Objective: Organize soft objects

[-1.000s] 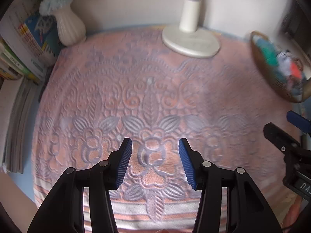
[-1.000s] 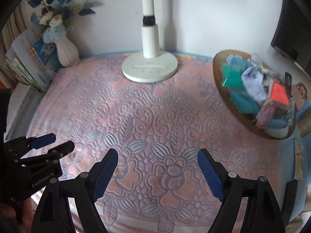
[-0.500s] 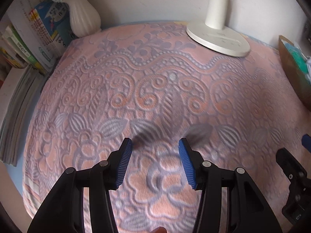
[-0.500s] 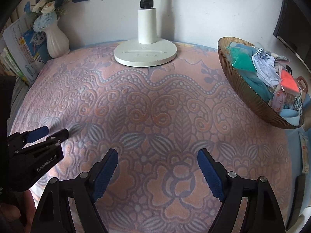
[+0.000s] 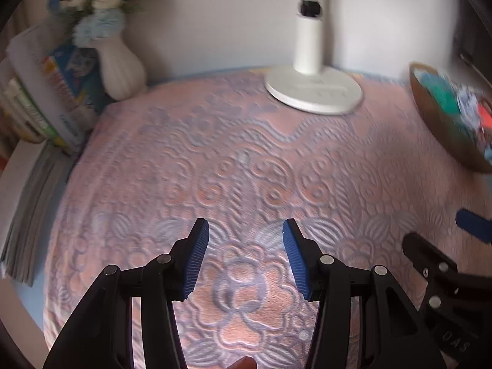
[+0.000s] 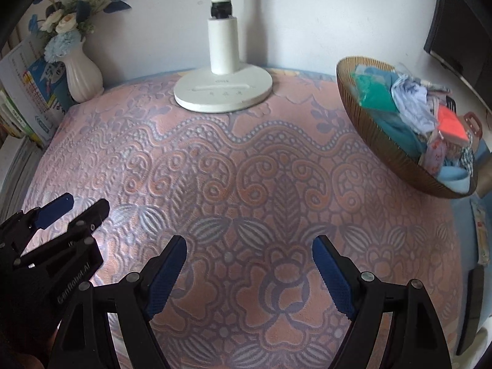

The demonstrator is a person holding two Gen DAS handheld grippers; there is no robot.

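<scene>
A brown ribbed bowl [image 6: 366, 126] at the right edge of the table holds a heap of soft cloth pieces [image 6: 409, 107] in teal, pale blue, orange and check; it also shows blurred in the left wrist view as the bowl [image 5: 436, 123]. My left gripper [image 5: 246, 230] hovers open over the pink patterned cloth [image 5: 246, 169], nothing between its blue pads. My right gripper [image 6: 249, 246] stands wider open over the same cloth [image 6: 246, 169], also empty. Each gripper appears in the other's view: the right gripper [image 5: 442, 240] low right, the left gripper [image 6: 77, 206] low left.
A white lamp base [image 6: 223, 90] stands at the back middle. A white vase [image 6: 81, 75] with blue and white flowers sits at the back left, next to leaning books [image 6: 27, 98]. A dark screen [image 6: 455, 30] stands behind the bowl.
The left wrist view has tilted up, bringing the vase, lamp post and wall into view, and is blurred. The right wrist view has sunk slightly toward the cloth. Both grippers' openings look unchanged.
</scene>
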